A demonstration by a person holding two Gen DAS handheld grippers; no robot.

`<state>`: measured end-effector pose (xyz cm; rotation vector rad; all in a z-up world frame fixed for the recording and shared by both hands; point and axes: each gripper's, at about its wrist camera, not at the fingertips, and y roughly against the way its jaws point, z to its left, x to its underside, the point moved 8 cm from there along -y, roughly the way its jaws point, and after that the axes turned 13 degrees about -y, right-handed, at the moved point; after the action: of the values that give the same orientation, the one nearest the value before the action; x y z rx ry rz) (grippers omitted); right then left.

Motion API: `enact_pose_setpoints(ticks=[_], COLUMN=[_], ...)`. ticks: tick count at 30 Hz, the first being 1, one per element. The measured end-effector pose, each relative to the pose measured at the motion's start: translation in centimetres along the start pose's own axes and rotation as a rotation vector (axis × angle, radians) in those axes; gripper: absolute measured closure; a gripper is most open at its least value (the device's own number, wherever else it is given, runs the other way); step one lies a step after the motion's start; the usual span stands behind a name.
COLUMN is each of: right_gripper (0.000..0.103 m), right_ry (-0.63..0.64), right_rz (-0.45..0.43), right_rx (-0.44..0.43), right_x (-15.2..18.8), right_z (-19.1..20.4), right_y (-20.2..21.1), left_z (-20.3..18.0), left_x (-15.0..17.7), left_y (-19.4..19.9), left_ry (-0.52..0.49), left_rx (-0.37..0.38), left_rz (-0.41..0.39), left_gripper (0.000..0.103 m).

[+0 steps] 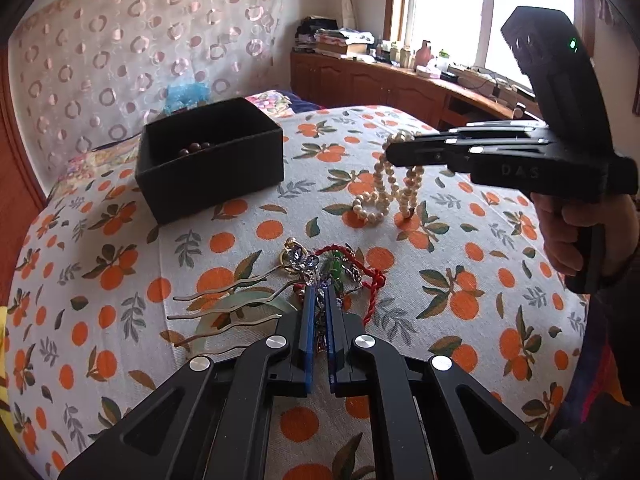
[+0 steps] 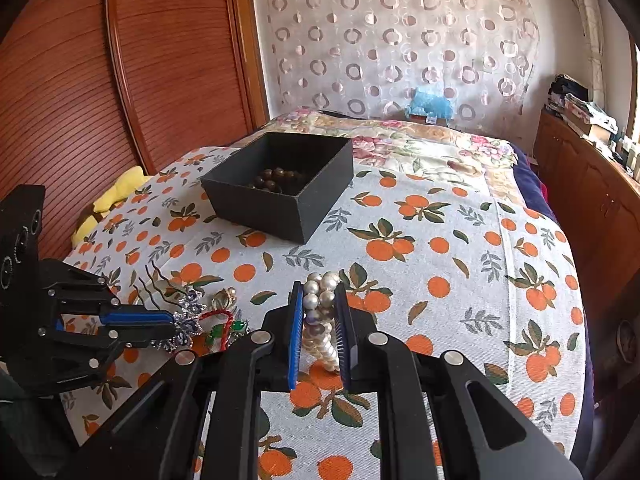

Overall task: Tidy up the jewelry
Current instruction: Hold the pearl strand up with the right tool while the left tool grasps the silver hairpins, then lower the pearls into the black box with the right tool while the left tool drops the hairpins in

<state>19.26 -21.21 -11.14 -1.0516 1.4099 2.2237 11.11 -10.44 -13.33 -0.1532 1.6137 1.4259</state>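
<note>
A black open box (image 1: 208, 156) (image 2: 280, 196) stands on the orange-print bedspread, with dark brown beads (image 2: 276, 180) inside. My right gripper (image 2: 319, 292) (image 1: 390, 148) is shut on a pearl necklace (image 1: 390, 192) (image 2: 320, 320) and holds it up so its loops hang down to the cloth, right of the box. My left gripper (image 1: 319, 292) (image 2: 172, 326) is shut on a silver-blue beaded ornament (image 1: 308, 264) (image 2: 188, 320) in a pile of jewelry with a red cord (image 1: 368, 280), a green stone (image 1: 336, 266) and wavy hair combs (image 1: 224, 308).
The bedspread (image 2: 440, 280) covers a bed. A wooden wardrobe (image 2: 120, 80) is on the left. A patterned curtain (image 2: 400, 40) hangs behind. A wooden cabinet (image 1: 380, 80) with clutter runs under the window. A yellow cushion (image 2: 116, 196) lies by the wardrobe.
</note>
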Motion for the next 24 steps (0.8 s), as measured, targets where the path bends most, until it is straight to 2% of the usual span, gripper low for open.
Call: enact_pose_setpoints(ticks=[9, 24], right_gripper=[0.087, 0.087], right_ry=[0.016, 0.067], right_rz=[-0.014, -0.121], right_rx=[-0.011, -0.083], right_x=[-0.9, -8.5], right_z=[1.0, 5.5], right_y=[0.2, 2.2], left_z=[2.3, 7.9], left_x=[-1.1, -3.6], left_y=[2.6, 3.9], left_ry=[0.045, 0.087], left_rx=[-0.033, -0.125], left_rz=[-0.064, -0.114], left_gripper=[0.099, 0.099])
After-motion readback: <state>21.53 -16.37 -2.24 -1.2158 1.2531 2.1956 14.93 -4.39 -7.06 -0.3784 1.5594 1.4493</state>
